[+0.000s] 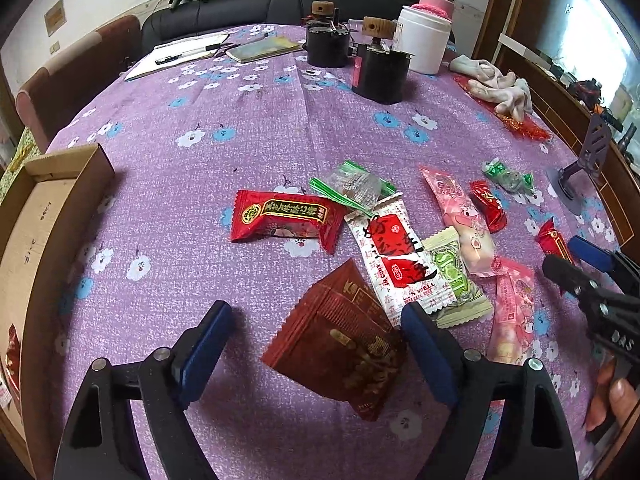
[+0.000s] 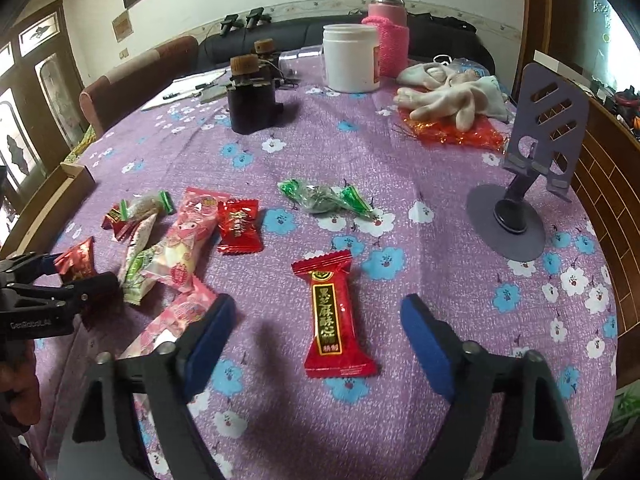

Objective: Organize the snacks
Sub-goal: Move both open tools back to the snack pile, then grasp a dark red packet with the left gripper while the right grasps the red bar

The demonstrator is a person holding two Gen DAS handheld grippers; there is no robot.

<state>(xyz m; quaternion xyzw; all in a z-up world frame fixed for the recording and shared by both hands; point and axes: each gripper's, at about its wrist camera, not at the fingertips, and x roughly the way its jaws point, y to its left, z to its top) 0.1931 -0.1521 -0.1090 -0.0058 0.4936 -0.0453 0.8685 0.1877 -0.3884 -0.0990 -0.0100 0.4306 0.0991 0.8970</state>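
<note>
Several wrapped snacks lie on the purple flowered tablecloth (image 1: 200, 168). In the left wrist view my left gripper (image 1: 320, 344) is open, its fingers on either side of a dark red packet (image 1: 340, 344). Past it lie a red bar (image 1: 286, 220), a white and red packet (image 1: 394, 260) and a pink packet (image 1: 460, 212). My right gripper (image 1: 572, 256) shows at the right edge, open. In the right wrist view my right gripper (image 2: 316, 336) is open around a red bar (image 2: 334, 316). My left gripper (image 2: 76, 272) shows at the left, around the dark red packet (image 2: 78, 258).
An open cardboard box (image 1: 44, 216) stands at the table's left edge. Black containers (image 1: 380, 72), a white jar (image 1: 424, 38), a pink flask (image 2: 388, 32), gloves (image 2: 444, 96) and a grey phone stand (image 2: 532, 160) stand further back and right. A green candy (image 2: 324, 198) lies apart.
</note>
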